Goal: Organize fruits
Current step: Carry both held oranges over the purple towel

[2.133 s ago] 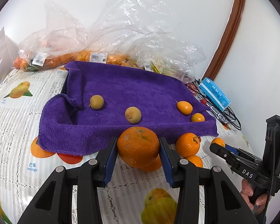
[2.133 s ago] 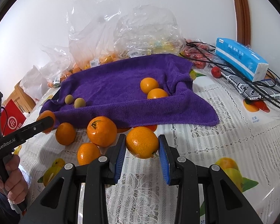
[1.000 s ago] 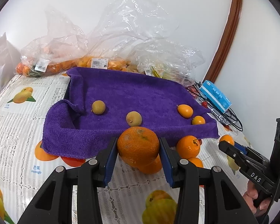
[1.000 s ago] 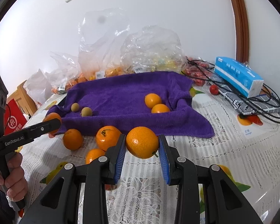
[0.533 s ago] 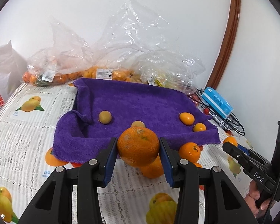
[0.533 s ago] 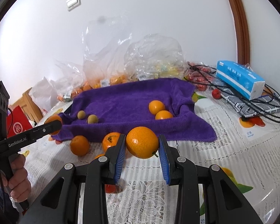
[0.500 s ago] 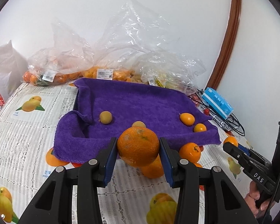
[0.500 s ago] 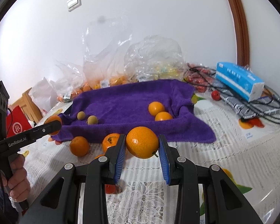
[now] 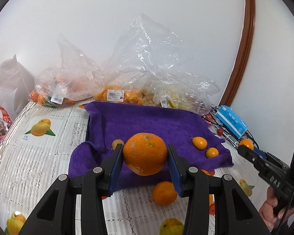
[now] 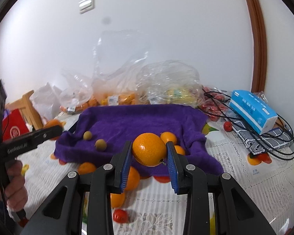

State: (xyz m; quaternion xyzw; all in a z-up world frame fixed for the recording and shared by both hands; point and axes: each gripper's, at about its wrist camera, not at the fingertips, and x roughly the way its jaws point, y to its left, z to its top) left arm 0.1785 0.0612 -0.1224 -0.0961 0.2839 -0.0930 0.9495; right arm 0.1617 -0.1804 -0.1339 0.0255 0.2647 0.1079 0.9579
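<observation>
My left gripper (image 9: 145, 154) is shut on a large rough orange (image 9: 145, 153) and holds it in the air above the near edge of the purple towel (image 9: 147, 121). My right gripper (image 10: 149, 149) is shut on a smooth orange (image 10: 149, 149), also lifted over the towel's (image 10: 139, 121) front edge. On the towel lie two kumquats (image 9: 199, 142) at the right and two small brownish fruits (image 10: 100, 144) at the left. Loose oranges (image 9: 164, 192) sit on the tablecloth in front of the towel; they also show in the right wrist view (image 10: 132, 178).
Clear plastic bags of fruit (image 9: 115, 95) stand behind the towel against the wall. A blue tissue pack (image 10: 252, 110), black cables (image 10: 272, 143) and small red tomatoes (image 10: 211, 105) are at the right. A wooden chair (image 10: 27, 107) and a red bag (image 10: 13, 129) are at the left.
Both grippers have risen and moved forward with their oranges, so they now hang over the towel's near edge. The loose oranges have dropped lower in both views.
</observation>
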